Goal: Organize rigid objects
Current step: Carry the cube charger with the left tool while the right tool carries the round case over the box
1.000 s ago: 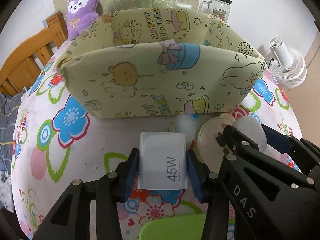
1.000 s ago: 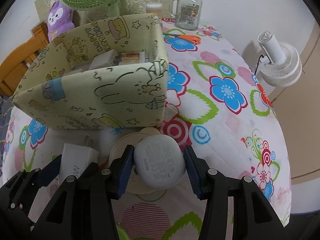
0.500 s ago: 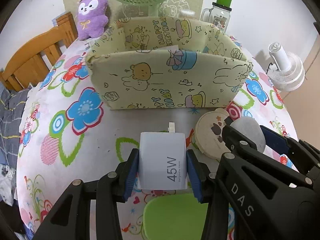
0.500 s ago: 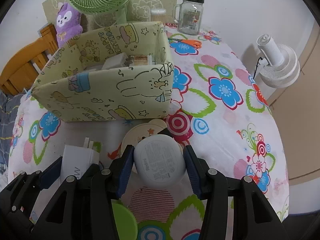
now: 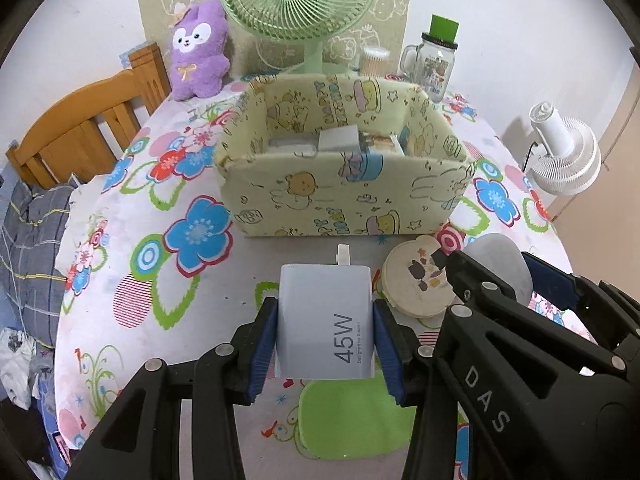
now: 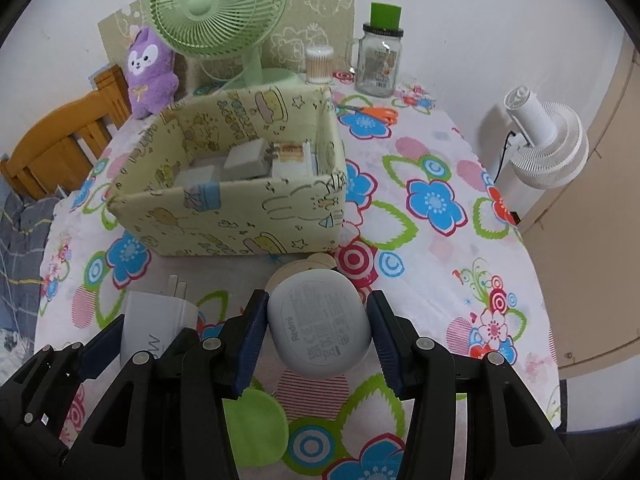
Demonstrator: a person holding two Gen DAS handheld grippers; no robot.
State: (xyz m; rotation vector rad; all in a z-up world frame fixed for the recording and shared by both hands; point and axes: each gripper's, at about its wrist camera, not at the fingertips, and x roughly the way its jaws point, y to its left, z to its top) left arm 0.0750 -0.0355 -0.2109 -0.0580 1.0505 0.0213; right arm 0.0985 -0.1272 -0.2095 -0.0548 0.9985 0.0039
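Chargers and small gadgets are being gathered into the printed fabric box (image 5: 344,196), which sits at twelve o'clock from both grippers on the flower-patterned tablecloth (image 6: 436,240). The left gripper (image 5: 326,334) pinches a white charger (image 5: 326,320) by its flat sides, prongs pointing toward the box, so the blue pads (image 5: 266,344) get two parallel faces to press on. The right gripper (image 6: 316,332) is clamped on a grey rounded earbud case (image 6: 318,324), label side up, held across its width where the curve is least likely to slip out. Both items appear lifted clear of the cloth, probably so they can pass over the box's near wall. Inside the box, toward its far right, other white chargers (image 6: 248,160) and a small packet already lie, so the job looks partly done. Just below the case, at six o'clock from the box, a round cream lid (image 5: 418,282) rests on the cloth, and a green pad (image 5: 356,420) lies nearer the cameras; these likely remain to be sorted. Dropping both loads together may crowd the opening, so the two hands need to aim at separate corners.
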